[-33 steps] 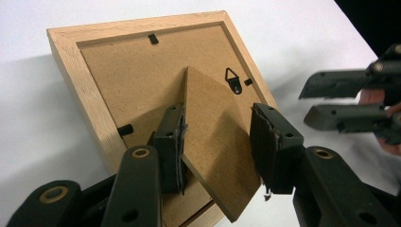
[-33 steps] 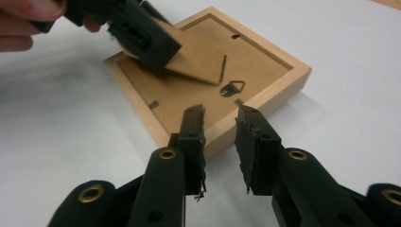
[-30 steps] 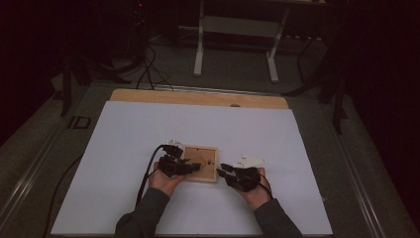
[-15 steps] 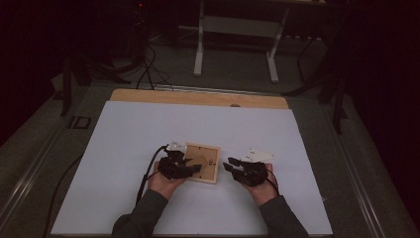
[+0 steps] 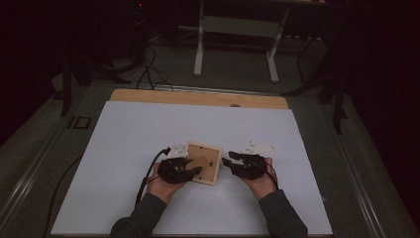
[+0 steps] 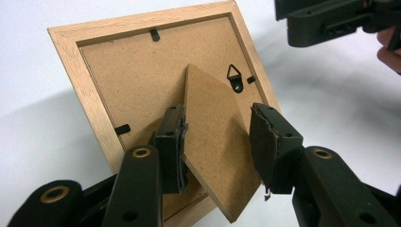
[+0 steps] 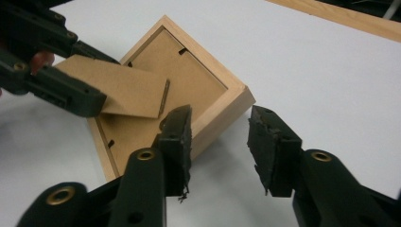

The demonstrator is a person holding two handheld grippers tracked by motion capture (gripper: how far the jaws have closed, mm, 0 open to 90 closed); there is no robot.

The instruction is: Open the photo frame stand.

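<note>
left gripper (image 6: 215, 142) astride the frame's stand (image 6: 215, 142), jaws not pinching | right gripper (image 7: 217, 142) open beside the frame (image 7: 222, 101), jaws just widened | risk: your stand slips; hinge strains

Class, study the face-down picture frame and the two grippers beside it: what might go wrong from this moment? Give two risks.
1. The left gripper has the swung-out easel stand between its jaws, one pad touching it. Forcing it wider might strain or snap its joint with the backing.

2. The right gripper, whose jaws have just been opening, holds nothing and sits off the wooden frame. Unsteadied, the frame might slide on the smooth white table.
</note>
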